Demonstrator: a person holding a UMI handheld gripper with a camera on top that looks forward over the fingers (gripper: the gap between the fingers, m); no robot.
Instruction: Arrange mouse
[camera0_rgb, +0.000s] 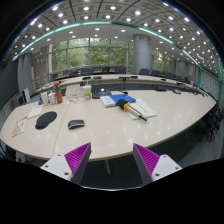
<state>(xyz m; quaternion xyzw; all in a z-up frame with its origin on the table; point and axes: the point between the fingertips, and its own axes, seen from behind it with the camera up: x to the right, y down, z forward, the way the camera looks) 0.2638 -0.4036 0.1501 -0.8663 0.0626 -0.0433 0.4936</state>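
Mouse (76, 124) lies on the surface (120, 130) beyond and left of the released, empty claw (112, 160), long axis crosswise, beside a dark mousepad (46, 120).

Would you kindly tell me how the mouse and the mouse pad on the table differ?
The mouse is small and raised; the mouse pad is larger and lies flat. The mouse sits beside the pad, not on it. Both are dark and rest on the pale table, beyond the open tool.
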